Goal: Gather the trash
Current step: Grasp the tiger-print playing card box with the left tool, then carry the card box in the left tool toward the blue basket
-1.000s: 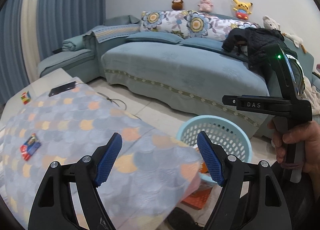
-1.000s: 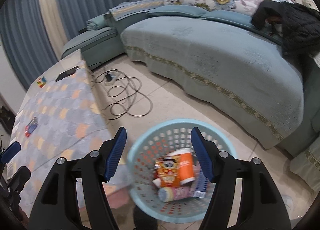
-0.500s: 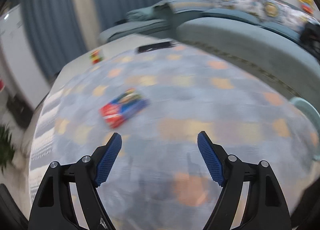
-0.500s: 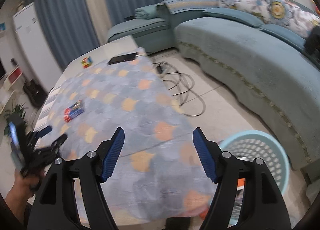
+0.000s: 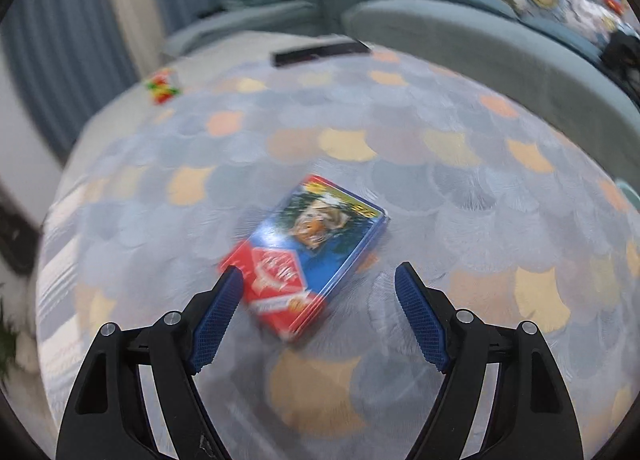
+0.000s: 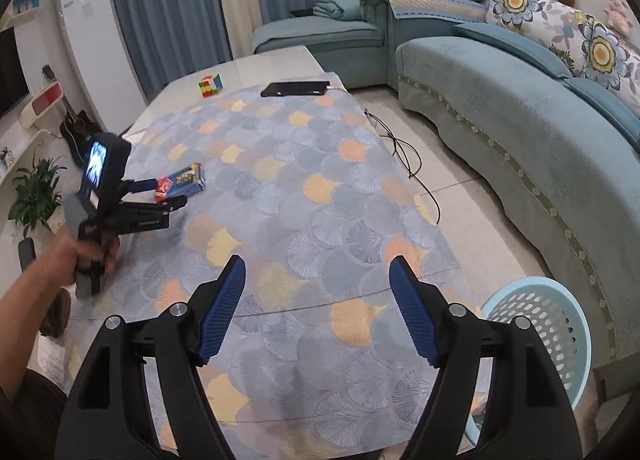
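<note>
Over the table with the fan-pattern cloth [image 6: 320, 188], the left gripper [image 5: 318, 280] is tipped down at a red and blue snack packet [image 5: 308, 256] lying flat on the cloth, jaws spread wide with the packet's near end sitting between the tips, and I can't tell from the blur whether the left pad touches it. From the right wrist view you can see the person's left hand [image 6: 86, 256] wrapped round that gripper's handle, forearm reaching in from the lower left. The right gripper [image 6: 316, 284] hangs over the near part of the cloth, angled down, jaws opening with nothing between them. The light blue basket [image 6: 536, 324] sits on the floor by the table's corner, next to the sofa [image 6: 520, 108].
</note>
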Demonstrator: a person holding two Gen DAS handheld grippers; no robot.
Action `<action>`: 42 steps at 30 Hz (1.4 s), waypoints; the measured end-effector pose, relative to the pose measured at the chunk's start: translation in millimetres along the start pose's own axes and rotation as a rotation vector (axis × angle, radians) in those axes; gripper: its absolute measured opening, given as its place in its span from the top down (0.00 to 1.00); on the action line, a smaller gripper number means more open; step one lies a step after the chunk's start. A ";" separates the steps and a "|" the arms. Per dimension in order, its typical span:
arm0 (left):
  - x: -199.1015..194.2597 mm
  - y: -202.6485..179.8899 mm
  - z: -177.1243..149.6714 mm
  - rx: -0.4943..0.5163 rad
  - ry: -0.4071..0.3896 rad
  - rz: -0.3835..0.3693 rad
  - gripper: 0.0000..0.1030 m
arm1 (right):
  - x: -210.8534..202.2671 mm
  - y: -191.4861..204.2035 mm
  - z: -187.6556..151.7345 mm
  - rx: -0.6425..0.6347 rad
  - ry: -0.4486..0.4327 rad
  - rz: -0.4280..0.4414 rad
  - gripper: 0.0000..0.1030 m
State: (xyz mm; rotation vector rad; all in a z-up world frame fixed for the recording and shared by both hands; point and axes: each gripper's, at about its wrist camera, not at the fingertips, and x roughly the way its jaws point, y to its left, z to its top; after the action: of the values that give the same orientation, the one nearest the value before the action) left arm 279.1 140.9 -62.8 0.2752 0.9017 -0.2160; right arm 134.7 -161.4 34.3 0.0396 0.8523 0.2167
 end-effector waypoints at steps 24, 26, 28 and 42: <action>2.5 -4.1 -6.1 -0.055 0.033 -0.084 0.41 | 14.1 12.2 0.2 0.002 0.039 0.011 0.31; -11.5 -12.7 -8.3 -0.044 0.017 -0.098 0.41 | 12.8 10.1 -0.9 0.008 0.035 0.006 0.31; -34.4 -20.7 -5.6 -0.041 -0.026 -0.099 0.41 | 10.9 7.5 -1.7 0.016 0.028 0.002 0.31; -167.2 -57.1 -16.3 -0.240 -0.240 0.066 0.40 | 17.6 18.1 20.8 0.030 -0.075 0.037 0.21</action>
State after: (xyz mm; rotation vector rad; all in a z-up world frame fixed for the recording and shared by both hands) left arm 149.3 103.9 52.3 0.0541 0.6713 -0.0755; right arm 158.4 -139.0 37.1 0.0913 0.7806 0.2359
